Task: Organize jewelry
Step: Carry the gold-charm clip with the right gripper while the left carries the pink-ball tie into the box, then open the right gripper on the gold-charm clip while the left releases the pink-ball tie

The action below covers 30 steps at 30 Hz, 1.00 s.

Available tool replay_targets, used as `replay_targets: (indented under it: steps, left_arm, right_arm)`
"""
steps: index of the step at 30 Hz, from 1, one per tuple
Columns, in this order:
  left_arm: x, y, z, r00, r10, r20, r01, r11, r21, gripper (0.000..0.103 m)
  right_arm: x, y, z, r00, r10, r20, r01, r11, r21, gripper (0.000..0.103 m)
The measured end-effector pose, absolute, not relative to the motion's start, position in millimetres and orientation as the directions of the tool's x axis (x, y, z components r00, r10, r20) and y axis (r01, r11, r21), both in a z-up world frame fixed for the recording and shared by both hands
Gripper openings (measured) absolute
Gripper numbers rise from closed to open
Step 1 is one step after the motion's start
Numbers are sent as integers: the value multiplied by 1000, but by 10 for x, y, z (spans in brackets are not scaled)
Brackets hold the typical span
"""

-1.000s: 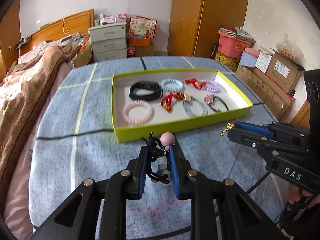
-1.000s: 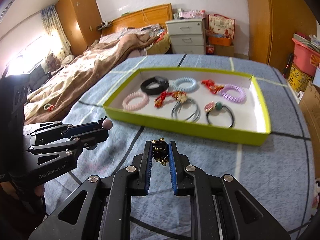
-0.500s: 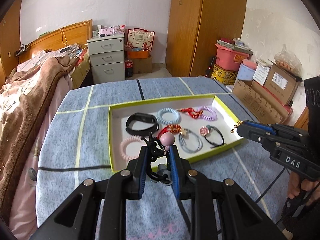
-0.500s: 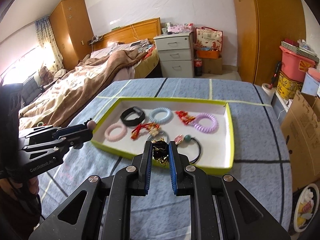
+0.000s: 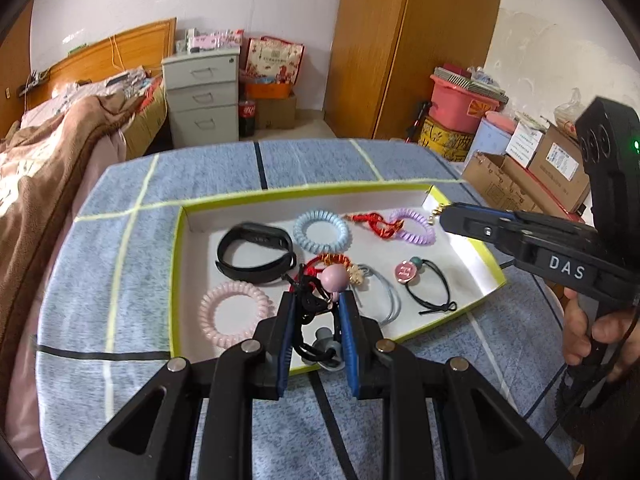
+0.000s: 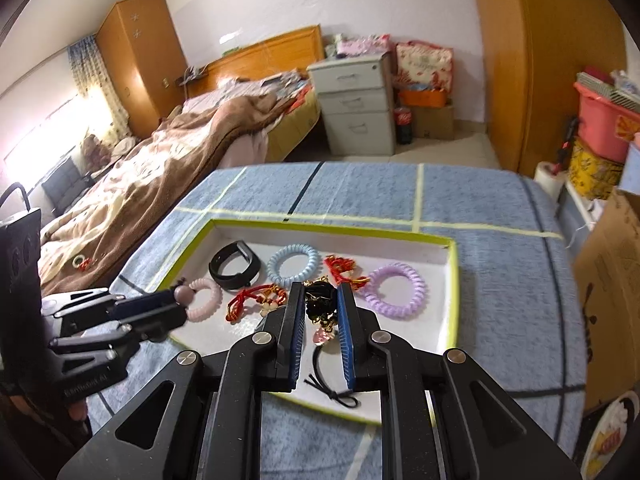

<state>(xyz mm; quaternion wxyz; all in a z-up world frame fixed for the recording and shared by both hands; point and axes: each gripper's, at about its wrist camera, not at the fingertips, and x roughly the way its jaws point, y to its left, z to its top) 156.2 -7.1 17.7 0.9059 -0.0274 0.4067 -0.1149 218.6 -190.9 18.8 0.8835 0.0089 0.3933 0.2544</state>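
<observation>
A black hair tie with a pink ball (image 5: 335, 278) is kept clamped between the fingers of the left hand-held gripper (image 5: 316, 312), and a black and gold ornament (image 6: 320, 304) is grasped in the same way by the right hand-held gripper (image 6: 318, 308). Both are held above the green-rimmed tray (image 5: 176, 248), which is placed on the desk (image 5: 80, 280) covered with a blue cloth. The step in hand is judged to be the bringing of these two pieces into the tray. For the next move, each piece should be lowered onto a free white part of the tray floor and the jaws opened, so that nothing already laid there is pushed. In the tray are counted: three coil rings, namely one pink (image 5: 234, 312), one blue (image 5: 321, 231) and one purple (image 5: 412, 226); one black wristband (image 5: 256, 254); two red cord pieces (image 6: 340, 268); one grey elastic loop; and one black hair tie with a round pink charm (image 5: 426, 284).
</observation>
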Motion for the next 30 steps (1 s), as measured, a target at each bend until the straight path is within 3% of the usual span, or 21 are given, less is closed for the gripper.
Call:
replay_targets:
  steps: [8,19,30]
  left_arm:
    - [1649,-95,13,613,-239,-753,180,970,-162,23]
    - [1717,-81,-111,582,-241,-777,160,970,-181,23]
    - [1724,-53,-138,575,-244,-781,141,970,-199,26]
  right_arm:
    - [2423,-1705,-81,488,483,-727,-481,844,237,17]
    - [2482,-1612,-306,463,396,-793,-476,866,154,17]
    - [2469,-1618,-315,477,376,-794,-468,874,132,20]
